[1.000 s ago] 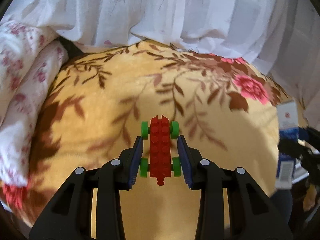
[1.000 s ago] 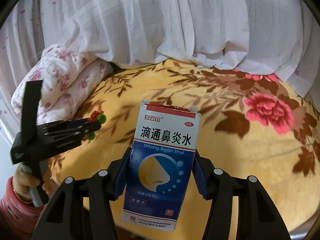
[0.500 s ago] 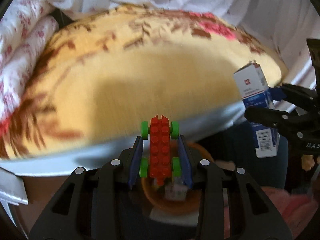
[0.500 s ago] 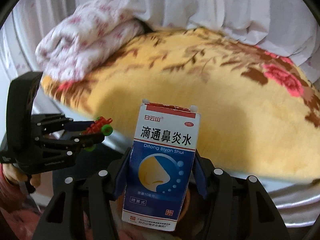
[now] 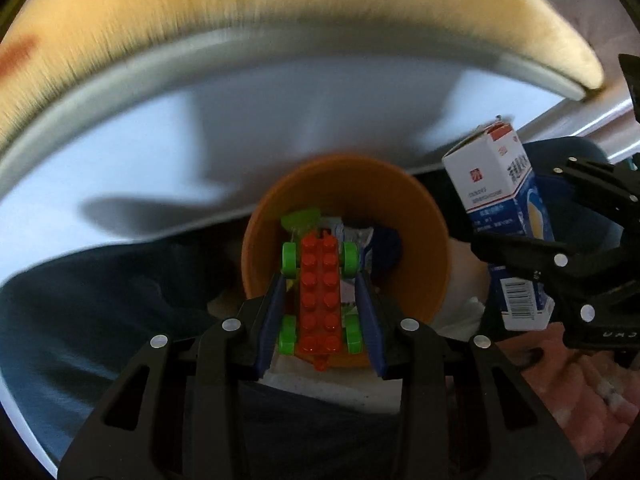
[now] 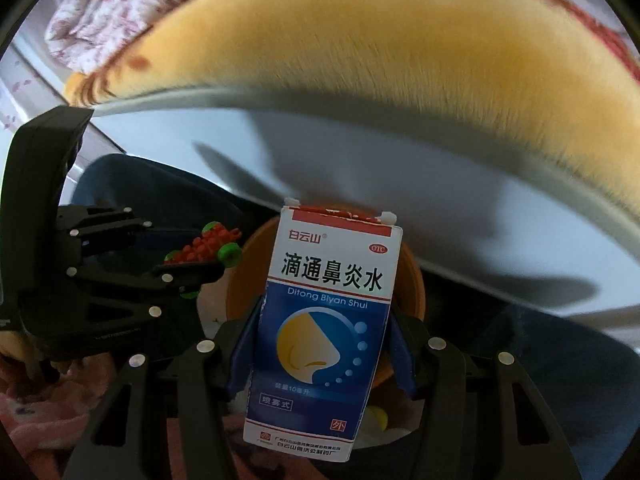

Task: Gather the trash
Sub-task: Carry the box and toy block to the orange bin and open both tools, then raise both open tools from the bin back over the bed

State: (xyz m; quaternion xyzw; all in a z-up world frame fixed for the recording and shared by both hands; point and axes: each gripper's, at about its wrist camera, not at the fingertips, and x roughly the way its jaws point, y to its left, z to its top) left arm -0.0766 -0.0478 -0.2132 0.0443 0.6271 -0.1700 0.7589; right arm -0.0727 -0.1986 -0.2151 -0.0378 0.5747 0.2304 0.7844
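My left gripper [image 5: 320,292] is shut on a red brick toy car [image 5: 319,300] with green wheels and holds it over the mouth of an orange bin [image 5: 424,248] that has some trash inside. My right gripper [image 6: 320,344] is shut on a blue-and-white medicine box [image 6: 324,320] and holds it upright over the same orange bin [image 6: 412,280]. The box also shows at the right of the left wrist view [image 5: 500,216]. The toy car and left gripper show at the left of the right wrist view [image 6: 208,246].
The bed with a yellow floral blanket [image 6: 380,60] and its pale side panel [image 5: 200,136] rise just behind the bin. A folded pink-flowered quilt [image 6: 100,16] lies at the bed's far left. Dark blue cloth [image 5: 80,300] and pink fabric [image 5: 580,380] lie around the bin.
Both grippers have tilted down from the bed top to the floor beside it. The orange bin now fills the middle of both views, under the toy car and the box.
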